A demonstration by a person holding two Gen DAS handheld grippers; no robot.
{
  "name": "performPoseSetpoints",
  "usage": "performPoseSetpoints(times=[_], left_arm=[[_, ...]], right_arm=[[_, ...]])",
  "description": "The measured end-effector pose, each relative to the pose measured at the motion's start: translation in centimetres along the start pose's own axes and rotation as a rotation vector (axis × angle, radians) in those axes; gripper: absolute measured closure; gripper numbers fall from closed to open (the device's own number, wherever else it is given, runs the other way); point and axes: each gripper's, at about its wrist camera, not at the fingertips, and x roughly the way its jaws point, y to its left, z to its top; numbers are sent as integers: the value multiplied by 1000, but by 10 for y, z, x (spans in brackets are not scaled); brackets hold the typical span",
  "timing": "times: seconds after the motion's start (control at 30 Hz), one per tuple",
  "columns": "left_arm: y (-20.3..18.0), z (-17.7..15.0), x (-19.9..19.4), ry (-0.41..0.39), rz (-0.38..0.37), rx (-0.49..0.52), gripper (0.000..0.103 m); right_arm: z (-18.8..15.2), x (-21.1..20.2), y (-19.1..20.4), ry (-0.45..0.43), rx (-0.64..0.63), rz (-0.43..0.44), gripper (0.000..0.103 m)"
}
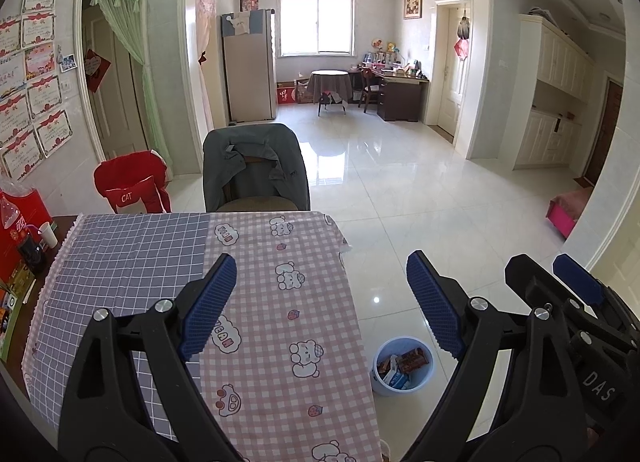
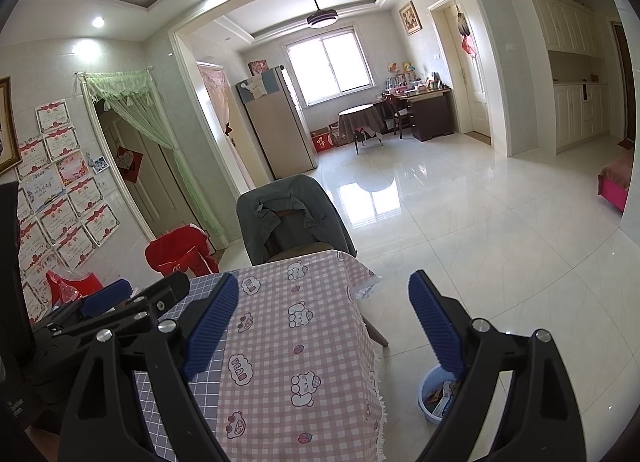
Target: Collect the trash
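Both grippers hang above a table covered with a checked tablecloth (image 1: 280, 302), pink with bears on one half and grey-blue on the other. The left gripper (image 1: 320, 302) has its blue-padded fingers (image 1: 208, 306) spread wide with nothing between them; beneath the gap lies only cloth and, past the table's edge, white floor tile. The right gripper (image 2: 324, 322) stands just as wide apart and grips nothing either. In the left wrist view the right gripper's black frame shows at about 4 o'clock, close beside the left one; in the right wrist view the left gripper sits at about 9 o'clock. The trash is in a small light-blue bin (image 1: 402, 366) on the floor just beside the table's edge, at roughly 5 o'clock in the left wrist view, holding wrappers and small cartons (image 1: 400, 366). In the right wrist view the same bin (image 2: 430, 402) is at about 4 o'clock, partly hidden behind a finger. At 12 o'clock, at the table's far end, stands a chair draped with a grey jacket (image 1: 256, 165); a red cushioned seat (image 1: 132, 181) sits at about 10 o'clock.
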Motion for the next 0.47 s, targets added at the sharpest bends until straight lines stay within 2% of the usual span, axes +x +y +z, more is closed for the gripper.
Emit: performPoseSetpoints(times=[0.27,0.47], left_arm=[[4,1,4,18,10,-16,17],[18,-4,12,55,46,-42,16]], right_arm=[[-7,4,9,18,-6,7,17],[-12,18,17,61,-10,27,17]])
